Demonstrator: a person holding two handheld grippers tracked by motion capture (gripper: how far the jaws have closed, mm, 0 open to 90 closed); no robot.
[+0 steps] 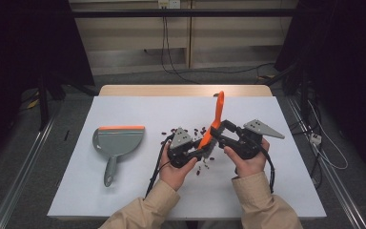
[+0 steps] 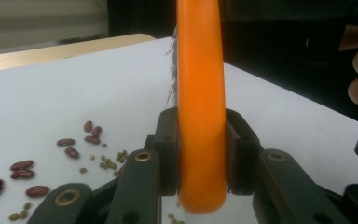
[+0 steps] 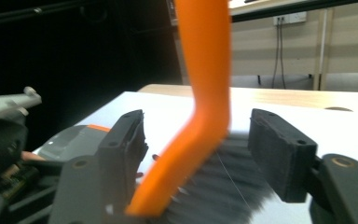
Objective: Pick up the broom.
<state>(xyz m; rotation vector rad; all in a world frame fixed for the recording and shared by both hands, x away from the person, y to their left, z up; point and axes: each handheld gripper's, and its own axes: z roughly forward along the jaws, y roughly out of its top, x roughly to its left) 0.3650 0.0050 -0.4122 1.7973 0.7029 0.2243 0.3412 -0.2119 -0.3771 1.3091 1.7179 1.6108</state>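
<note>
Between left hand-held gripper [image 2: 200, 158] jaws: orange brush [image 2: 200, 93], clamped; right hand-held gripper [image 3: 209, 154] released. Handover step; next, sweep beans [image 2: 23, 170] toward dustpan [image 1: 118, 140].

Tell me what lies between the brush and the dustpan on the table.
Nothing visible blocks the way. The brush is clamped in the left gripper, and the right gripper stands open around it. Scattered beans lie beside it, toward the dustpan, with bare table beyond them.
</note>
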